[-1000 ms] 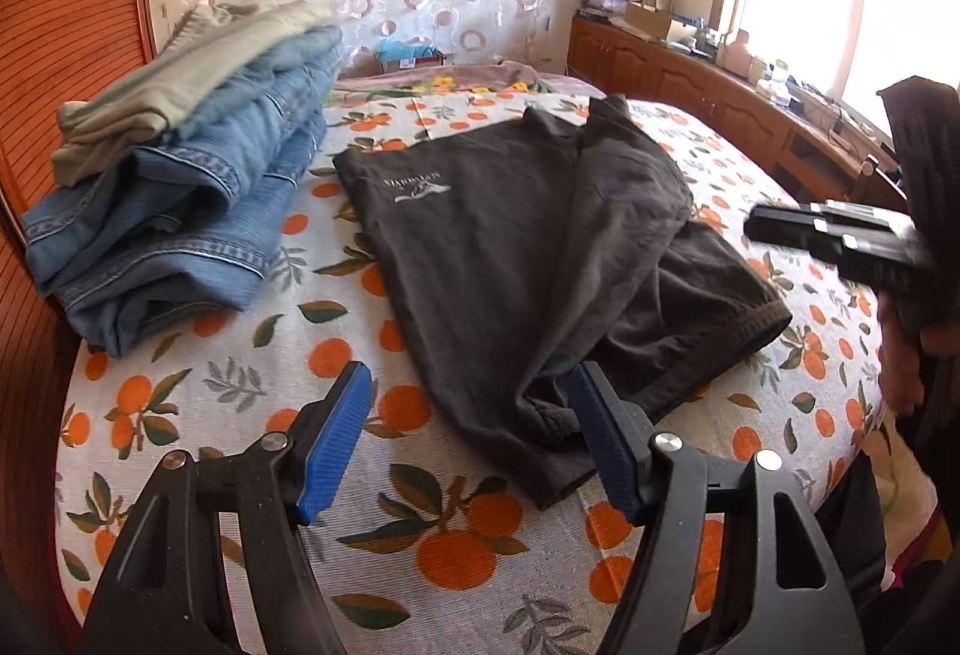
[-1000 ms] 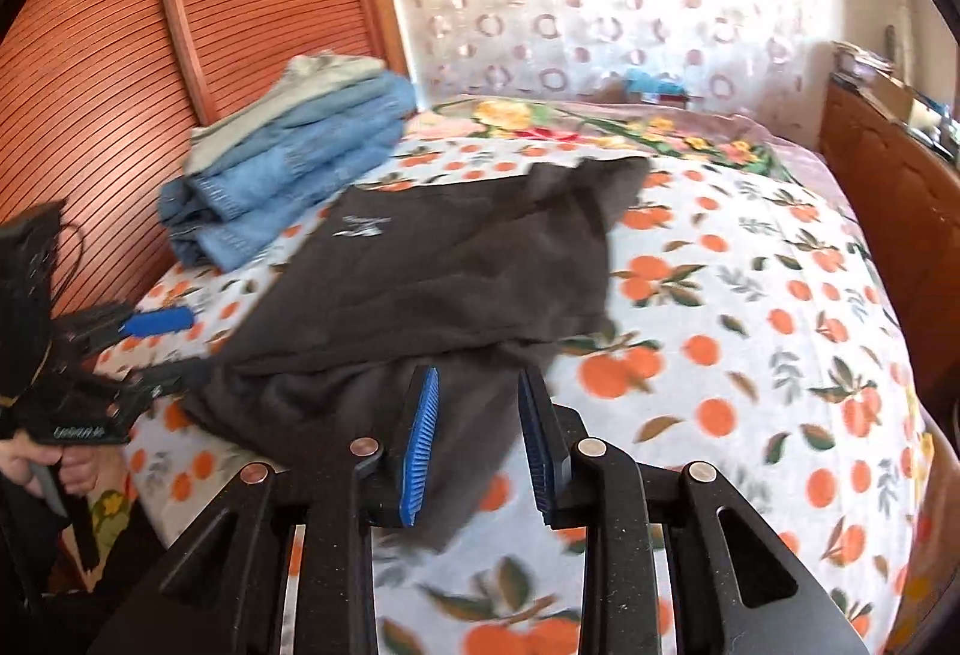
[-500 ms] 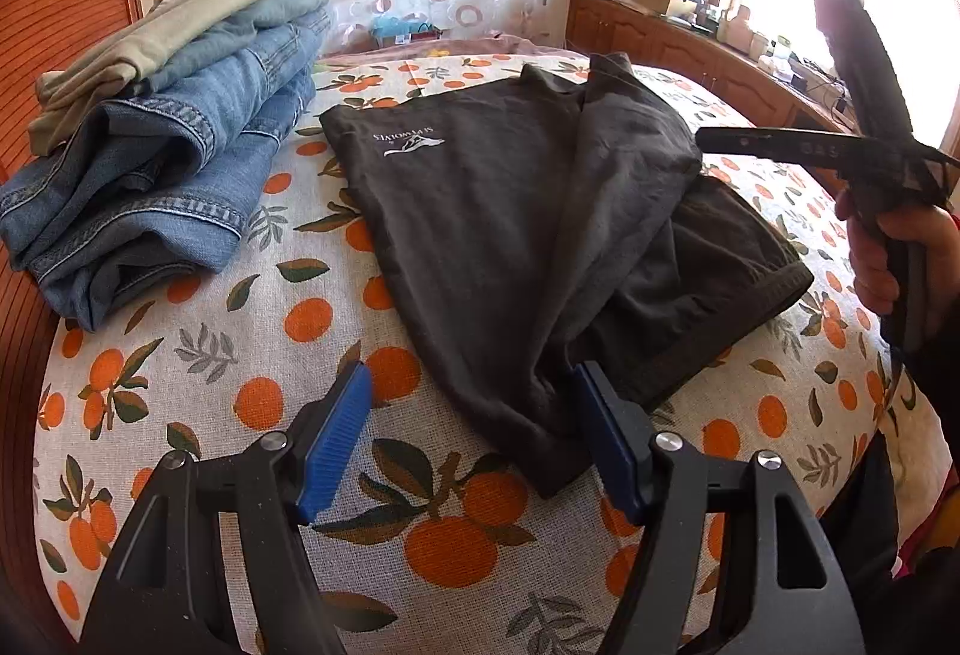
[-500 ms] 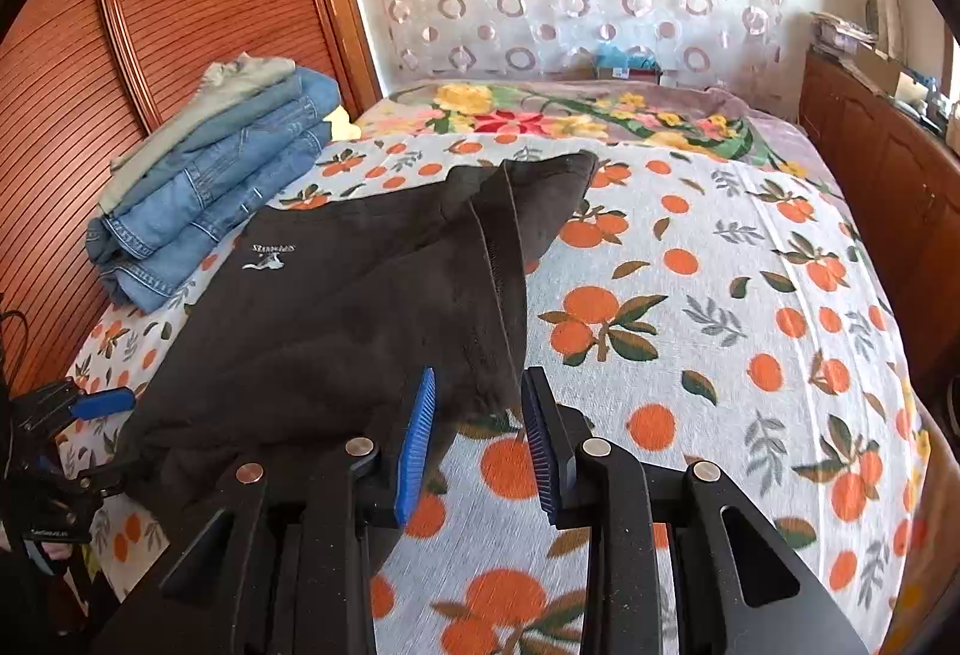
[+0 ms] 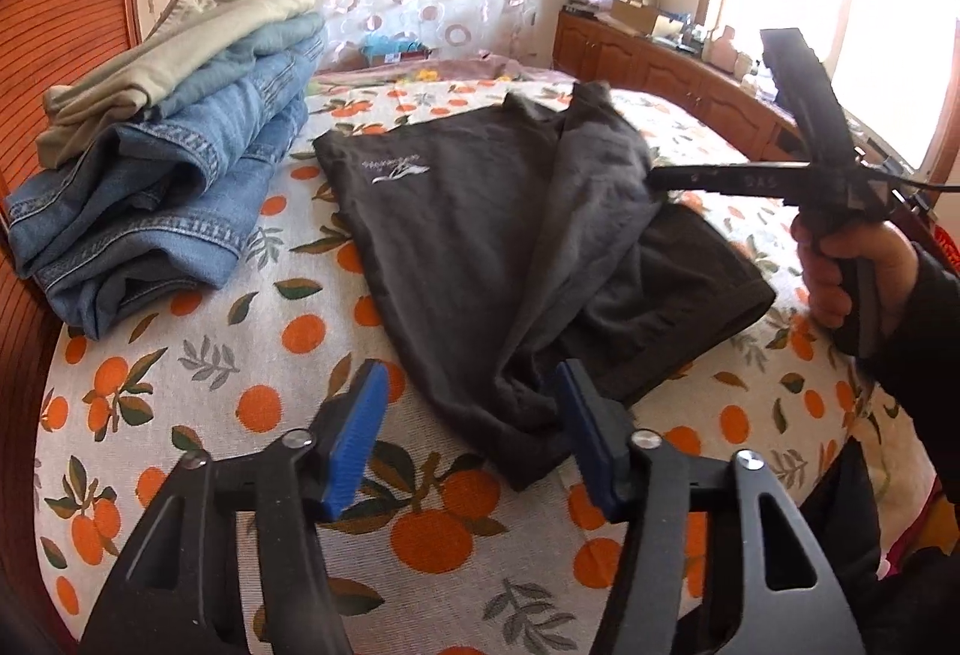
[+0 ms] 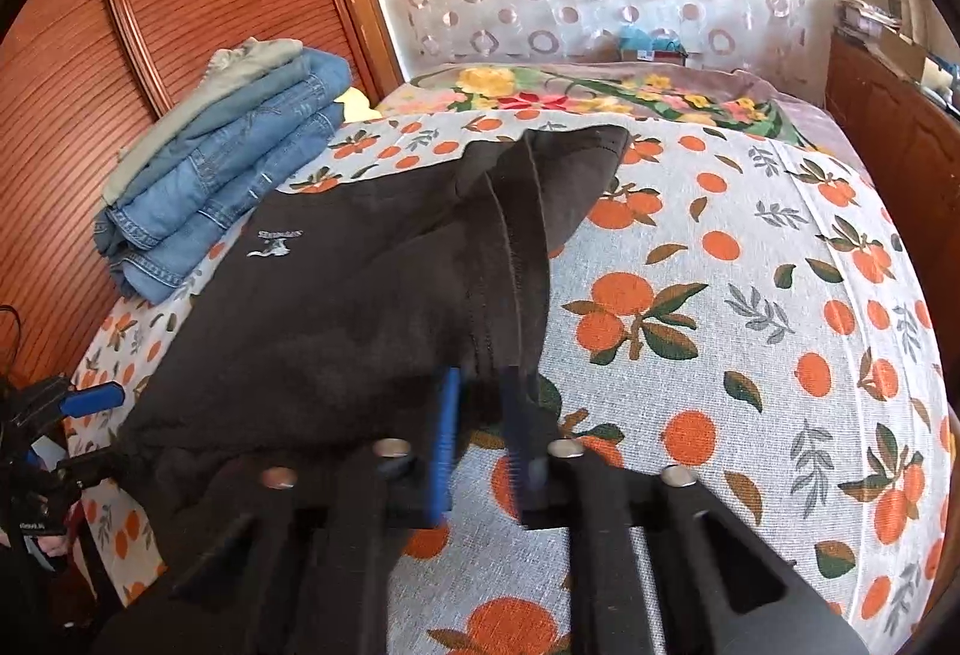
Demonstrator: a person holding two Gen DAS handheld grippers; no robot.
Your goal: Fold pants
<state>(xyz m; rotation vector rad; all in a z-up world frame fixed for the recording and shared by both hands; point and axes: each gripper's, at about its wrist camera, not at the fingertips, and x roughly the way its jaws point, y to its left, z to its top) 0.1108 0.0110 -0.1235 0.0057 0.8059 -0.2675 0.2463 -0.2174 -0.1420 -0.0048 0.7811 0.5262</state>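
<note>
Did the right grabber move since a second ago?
Yes. The right gripper went toward the curtain end of the bed, reaching the black pants edge, where its jaws have just closed.

The right claw [image 6: 480, 415] now closes on the seamed edge of the dark grey fabric pants [image 6: 360, 307]; the left claw [image 5: 468, 415] narrows around their near corner, not pressing it.

left gripper [image 5: 468, 439] narrowing, right gripper [image 6: 480, 409] clamped (just closed)
</note>
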